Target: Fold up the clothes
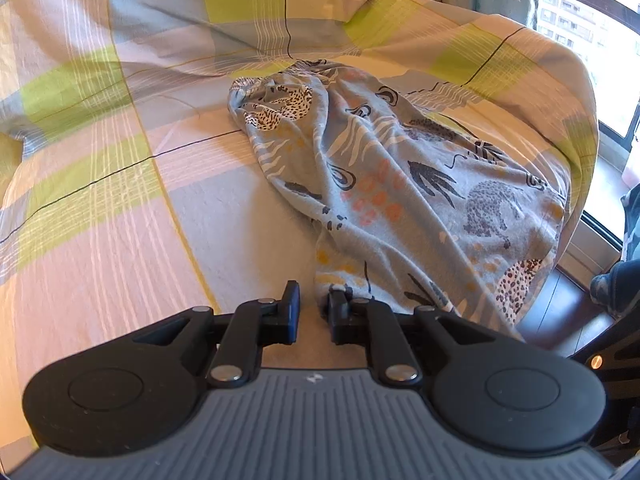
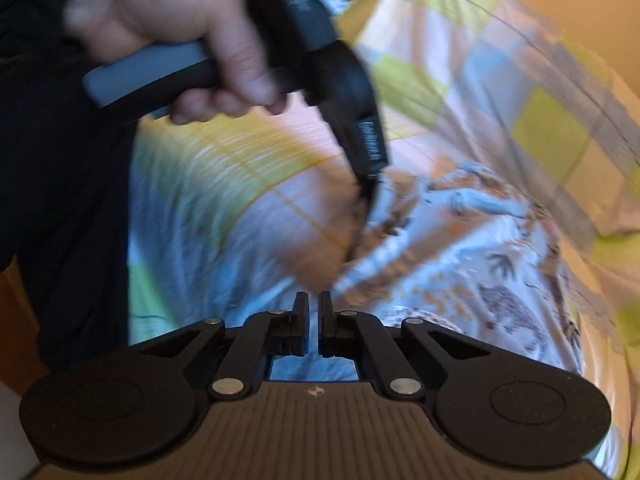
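Observation:
A grey garment (image 1: 384, 184) with leopard and leaf prints lies rumpled on the bed, stretching from the middle toward the near right edge. My left gripper (image 1: 314, 298) is open a little, low over the bed, with the garment's near edge against its right finger (image 1: 339, 300). In the blurred right wrist view my right gripper (image 2: 314, 304) is nearly shut with a narrow gap and holds nothing. The garment (image 2: 460, 264) lies just beyond it to the right. The left gripper body and the hand holding it (image 2: 168, 28) reach down to the garment's far edge.
The bed has a plaid cover (image 1: 100, 168) in pink, green and grey. The bed's edge drops at the right to a dark wood floor (image 1: 560, 304). A window (image 1: 592, 28) and a curtain stand beyond. The person's dark clothing (image 2: 60, 184) fills the left of the right wrist view.

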{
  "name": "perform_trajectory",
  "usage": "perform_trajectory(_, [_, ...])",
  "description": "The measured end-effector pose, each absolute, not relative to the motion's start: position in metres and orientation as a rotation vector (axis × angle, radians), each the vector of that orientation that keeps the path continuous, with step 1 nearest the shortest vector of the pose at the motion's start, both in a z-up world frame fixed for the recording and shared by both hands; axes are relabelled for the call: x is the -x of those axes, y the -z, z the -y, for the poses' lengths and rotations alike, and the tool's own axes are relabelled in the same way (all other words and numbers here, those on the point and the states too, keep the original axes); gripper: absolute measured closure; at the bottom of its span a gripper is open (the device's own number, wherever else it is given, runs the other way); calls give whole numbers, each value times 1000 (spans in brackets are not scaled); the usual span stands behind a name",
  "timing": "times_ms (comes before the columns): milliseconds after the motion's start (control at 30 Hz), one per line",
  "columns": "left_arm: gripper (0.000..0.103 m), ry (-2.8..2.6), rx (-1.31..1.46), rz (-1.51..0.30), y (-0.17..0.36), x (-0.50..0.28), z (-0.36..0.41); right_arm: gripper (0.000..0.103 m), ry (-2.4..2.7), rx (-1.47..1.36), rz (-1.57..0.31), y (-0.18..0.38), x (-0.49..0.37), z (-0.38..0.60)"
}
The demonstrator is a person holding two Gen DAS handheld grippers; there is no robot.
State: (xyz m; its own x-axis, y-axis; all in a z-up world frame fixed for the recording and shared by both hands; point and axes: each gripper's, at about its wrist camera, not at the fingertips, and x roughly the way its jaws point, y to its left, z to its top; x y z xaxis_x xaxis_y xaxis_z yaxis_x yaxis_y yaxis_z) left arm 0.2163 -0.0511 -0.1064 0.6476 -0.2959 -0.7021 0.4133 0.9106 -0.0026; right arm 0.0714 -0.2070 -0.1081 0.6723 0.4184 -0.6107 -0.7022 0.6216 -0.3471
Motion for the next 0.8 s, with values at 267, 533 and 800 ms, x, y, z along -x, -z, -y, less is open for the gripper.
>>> perform_trajectory(267, [91, 418, -154, -767, 107, -217, 48, 71, -463, 297, -437, 78, -91, 254])
perform_trajectory(533, [91, 429, -177, -781, 104, -220, 48, 61, -42, 64, -559, 75, -135, 346])
perform_trajectory(800, [91, 422, -197, -785, 104, -221, 51, 73, 11, -111, -687, 96, -171, 408])
